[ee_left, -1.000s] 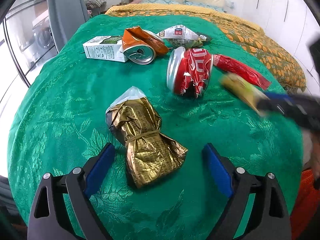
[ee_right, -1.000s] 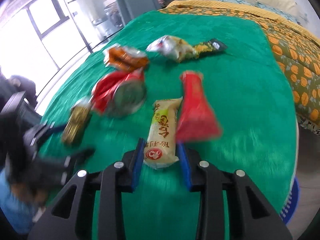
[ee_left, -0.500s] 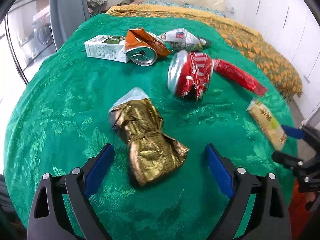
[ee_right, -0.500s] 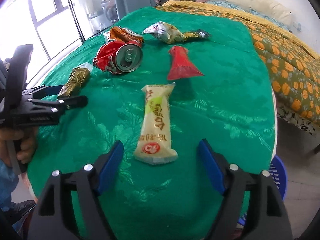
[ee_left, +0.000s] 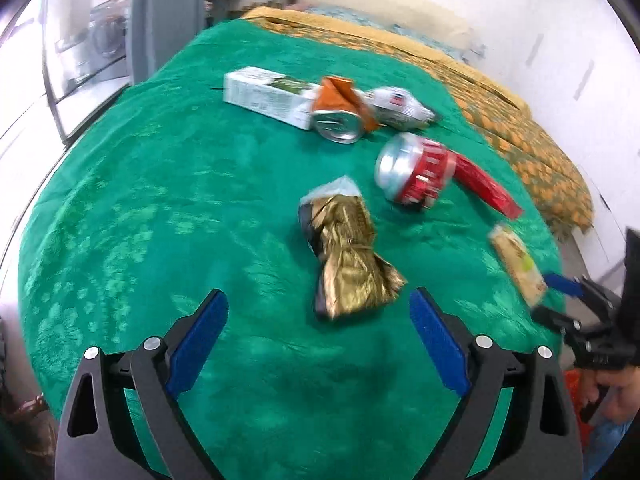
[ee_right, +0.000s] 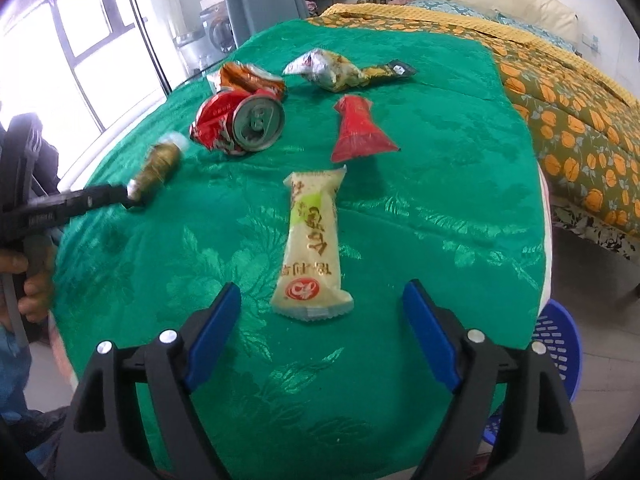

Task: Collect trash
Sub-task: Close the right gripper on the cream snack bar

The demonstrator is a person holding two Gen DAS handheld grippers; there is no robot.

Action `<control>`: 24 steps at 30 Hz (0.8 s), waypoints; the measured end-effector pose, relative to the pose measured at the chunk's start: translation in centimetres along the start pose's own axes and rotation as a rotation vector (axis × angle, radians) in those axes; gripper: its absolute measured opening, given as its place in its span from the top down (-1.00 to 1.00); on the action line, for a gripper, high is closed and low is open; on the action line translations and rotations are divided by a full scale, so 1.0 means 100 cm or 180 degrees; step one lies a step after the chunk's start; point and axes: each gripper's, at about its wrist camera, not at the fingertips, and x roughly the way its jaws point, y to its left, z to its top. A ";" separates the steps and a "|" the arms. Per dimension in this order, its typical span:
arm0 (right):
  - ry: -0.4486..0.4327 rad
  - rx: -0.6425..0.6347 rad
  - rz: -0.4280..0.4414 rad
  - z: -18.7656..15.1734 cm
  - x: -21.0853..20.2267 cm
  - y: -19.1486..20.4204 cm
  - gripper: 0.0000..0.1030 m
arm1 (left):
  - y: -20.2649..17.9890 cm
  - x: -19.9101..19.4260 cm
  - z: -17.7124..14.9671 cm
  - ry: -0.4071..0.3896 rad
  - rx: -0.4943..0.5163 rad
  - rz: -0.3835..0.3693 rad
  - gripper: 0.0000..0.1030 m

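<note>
All the trash lies on the green-covered desk (ee_right: 440,208), so collection is judged barely begun: nothing shown rests in the blue basket (ee_right: 558,344), which stands on the floor beyond the desk's edge, right of the right gripper's fingers. The cream wrapper (ee_right: 314,248) lies flat just ahead of the right gripper (ee_right: 322,320), its near end between the two fingers but touching neither; the jaws are opening, wide apart, gripping nothing. Farther ahead of these fingers lie the red wrapper (ee_right: 358,130), the red can (ee_right: 244,124), the orange can (ee_right: 250,78) and the yellow pouch (ee_right: 340,70). The gold wrapper (ee_left: 346,256) lies just ahead of the left gripper (ee_left: 318,336), nearer its right finger, not between them; these fingers are spread wide and empty. A white carton (ee_left: 266,96) lies far ahead of the left fingers, touching the orange can. Seven pieces are left to collect. Open cloth lies left of the left fingers and right of the right fingers, giving free room for approach. The cream wrapper sits near the desk's rounded near edge, and a push toward the fingers could slide it off. A bed (ee_right: 580,100) borders the desk on the right.
</note>
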 end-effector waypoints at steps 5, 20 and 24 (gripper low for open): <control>-0.0002 0.0107 0.0079 0.015 -0.005 -0.004 -0.59 | -0.018 0.014 0.009 0.0063 0.0075 0.0052 -0.78; 0.0313 -0.0215 -0.0230 0.040 0.025 0.021 0.63 | -0.031 0.039 0.021 0.0202 0.0286 0.0476 0.13; 0.0173 -0.0167 -0.0097 0.035 0.008 0.023 0.66 | -0.031 0.026 0.016 0.0094 0.0307 0.0404 0.26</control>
